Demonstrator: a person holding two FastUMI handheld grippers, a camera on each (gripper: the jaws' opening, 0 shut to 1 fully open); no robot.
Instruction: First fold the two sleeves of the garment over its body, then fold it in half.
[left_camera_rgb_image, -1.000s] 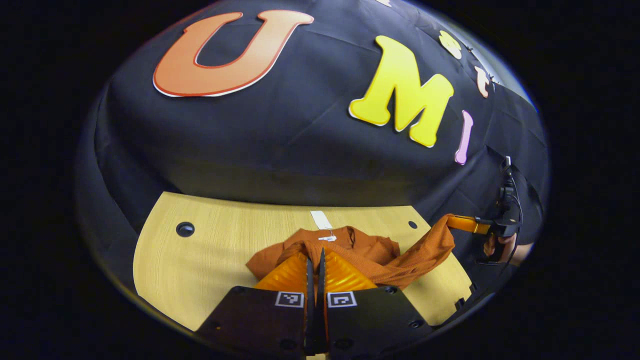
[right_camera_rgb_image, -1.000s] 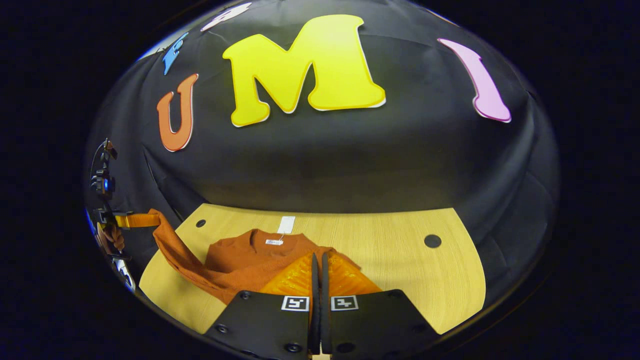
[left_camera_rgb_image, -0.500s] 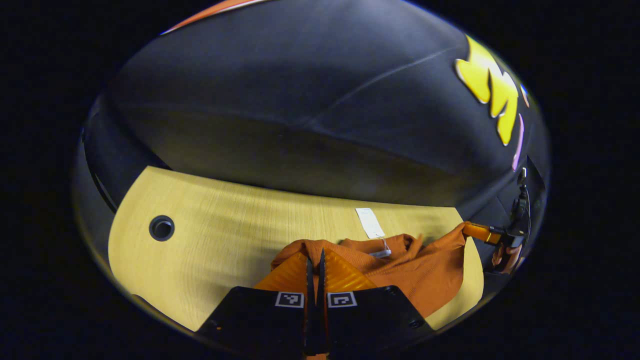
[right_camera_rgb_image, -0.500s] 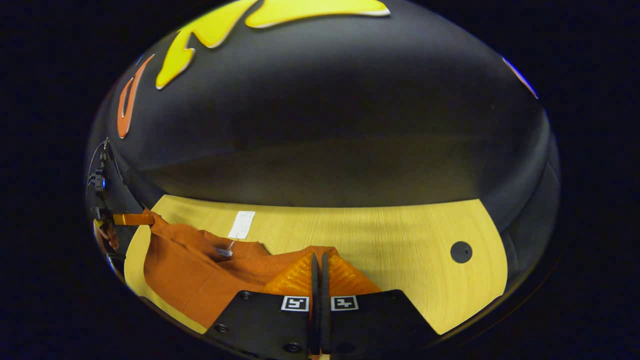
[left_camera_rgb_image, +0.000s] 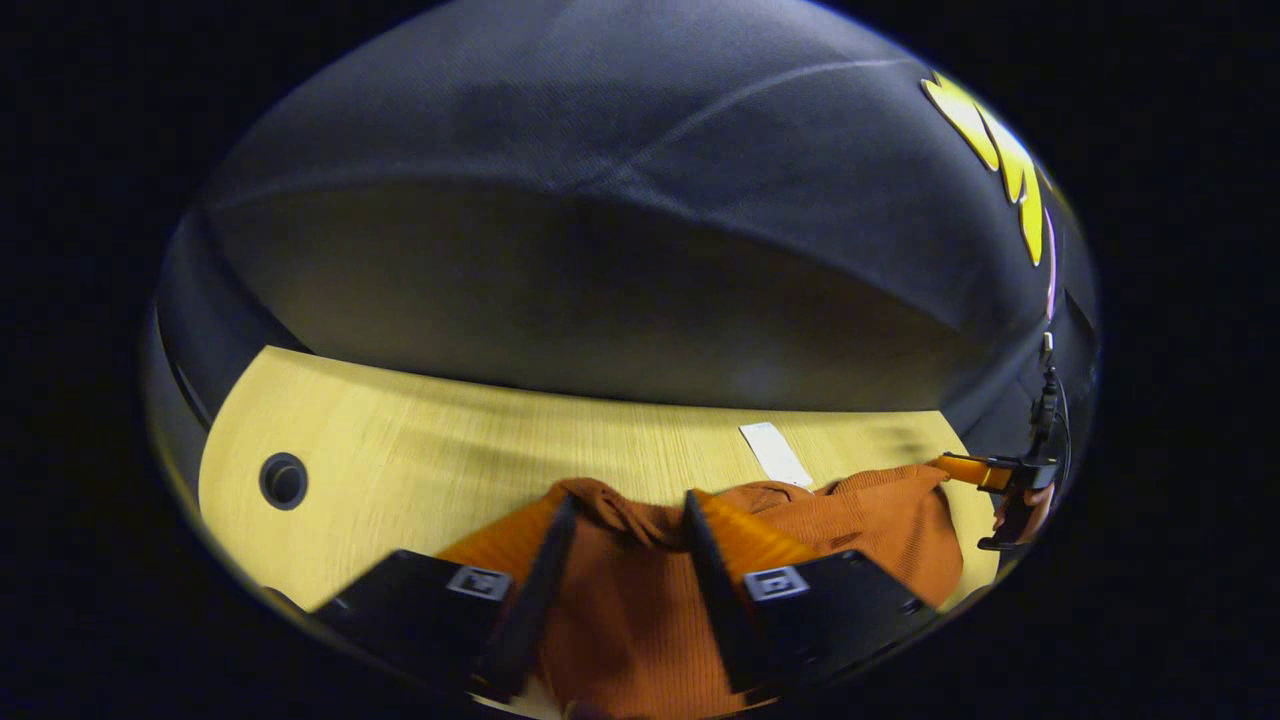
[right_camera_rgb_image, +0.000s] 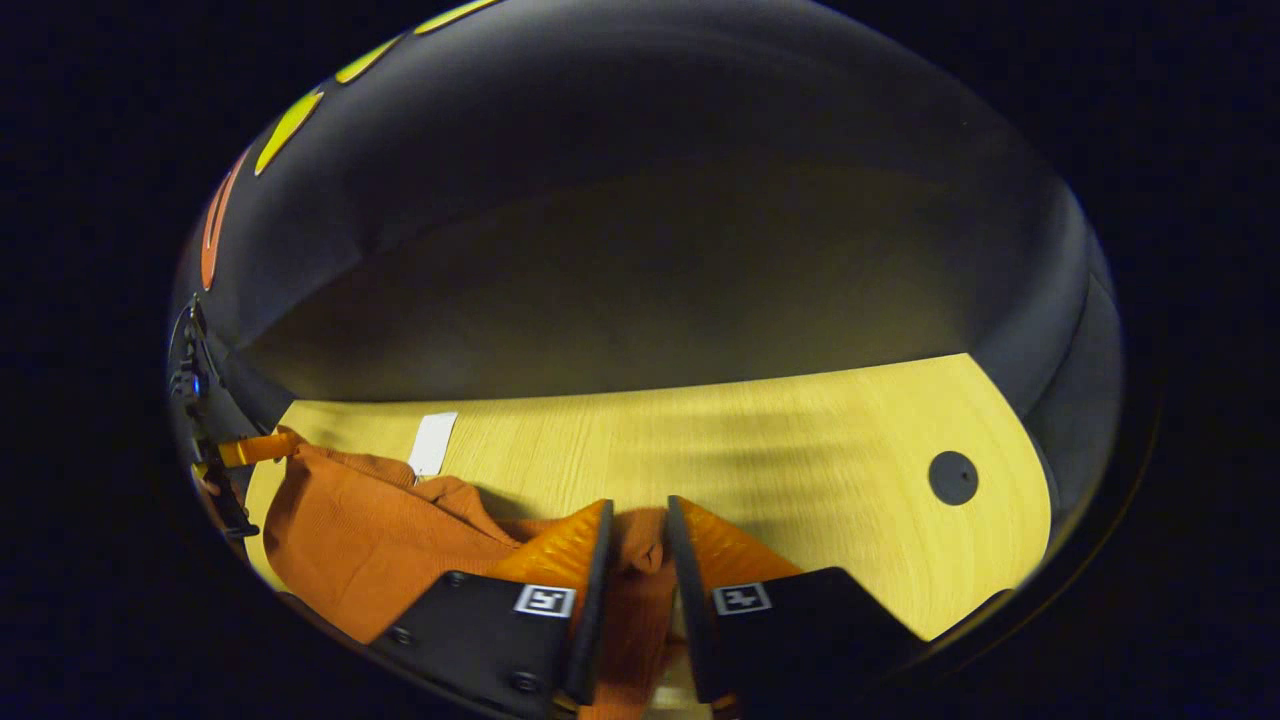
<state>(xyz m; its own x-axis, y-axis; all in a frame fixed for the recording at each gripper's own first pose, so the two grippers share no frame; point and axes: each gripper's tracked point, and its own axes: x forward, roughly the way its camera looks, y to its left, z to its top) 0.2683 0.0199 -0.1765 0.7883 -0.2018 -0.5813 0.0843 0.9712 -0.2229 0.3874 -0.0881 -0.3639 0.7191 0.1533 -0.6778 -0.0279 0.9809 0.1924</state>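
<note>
In the left gripper view the left gripper (left_camera_rgb_image: 625, 540) stands with its fingers spread wide, low over the near part of the wooden table (left_camera_rgb_image: 420, 450); the rust-orange garment (left_camera_rgb_image: 640, 600) lies on the table between and under them, bunched into a ridge at the fingertips, and neither finger presses on it; the cloth runs off to the right, where a white tag (left_camera_rgb_image: 775, 452) lies on the wood just beyond it; at the far right edge the other gripper (left_camera_rgb_image: 965, 468) touches the garment's corner, with a hand (left_camera_rgb_image: 1025, 505) behind it; a round dark hole (left_camera_rgb_image: 283, 481) sits in the table at the left.

In the right gripper view the right gripper (right_camera_rgb_image: 637, 535) is parted to a moderate gap, holding nothing; a fold of the garment (right_camera_rgb_image: 370, 540) rises in the gap and the rest spreads to the left; the tag (right_camera_rgb_image: 433, 443) lies beyond it; the other gripper (right_camera_rgb_image: 250, 450) meets the cloth at the far left, too small to tell how its fingers stand; a hole (right_camera_rgb_image: 952, 477) marks the table (right_camera_rgb_image: 800, 470) at the right.
</note>
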